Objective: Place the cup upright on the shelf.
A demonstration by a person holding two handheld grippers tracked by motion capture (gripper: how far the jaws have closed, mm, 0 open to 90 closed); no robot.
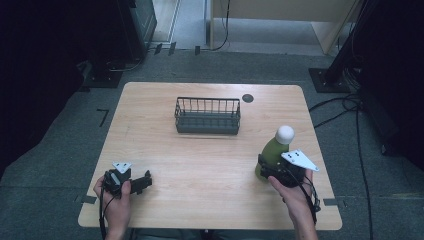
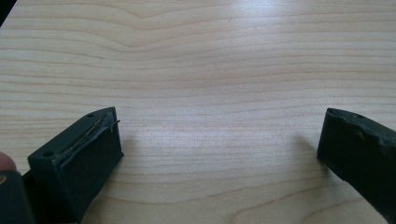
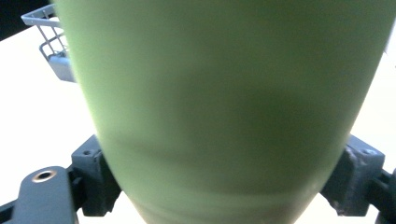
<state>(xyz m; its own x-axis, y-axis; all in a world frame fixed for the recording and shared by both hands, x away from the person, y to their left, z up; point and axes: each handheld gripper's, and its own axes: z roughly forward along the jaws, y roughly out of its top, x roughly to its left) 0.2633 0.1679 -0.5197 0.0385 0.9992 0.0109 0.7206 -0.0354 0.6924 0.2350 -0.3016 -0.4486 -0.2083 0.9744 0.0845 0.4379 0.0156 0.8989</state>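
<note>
At the near edge of the worktop (image 1: 210, 165), toward seven o'clock, my left tongs (image 1: 141, 182) rest low over the wood in my left hand (image 1: 116, 200), pointing roughly toward three o'clock. From the left gripper view the left tongs (image 2: 219, 140) stand wide, bare wood grain between the two black jaws and nothing touching either pad.

Over at five o'clock, my right hand (image 1: 292, 192) carries the right tongs (image 1: 267, 167), with the grey three-cornered plate riding on top and the cable trailing back along my forearm. These tongs are clamped on the green bottle (image 1: 272, 152). In the right gripper view the green bottle (image 3: 224, 112) looms up between the jaws, and each jaw presses against its flank low down, one at either side of the body. The right tongs (image 3: 224, 186) are therefore narrowed onto the bottle's lower part and holding it. The bottle stands close to upright, leaning a little, its white rounded cap (image 1: 285, 133) pointing toward twelve o'clock and slightly away from me. Whether its base is touching the wood or just clear of it, I cannot tell.

Farther out, at about twelve o'clock near the middle of the worktop, a dark wire basket (image 1: 207, 116) sits well apart from the bottle. A corner of the wire basket (image 3: 49, 42) also shows past the bottle at ten o'clock in the right gripper view. Beyond it, near the far edge, a small dark round disc (image 1: 247, 98) lies in the wood.
</note>
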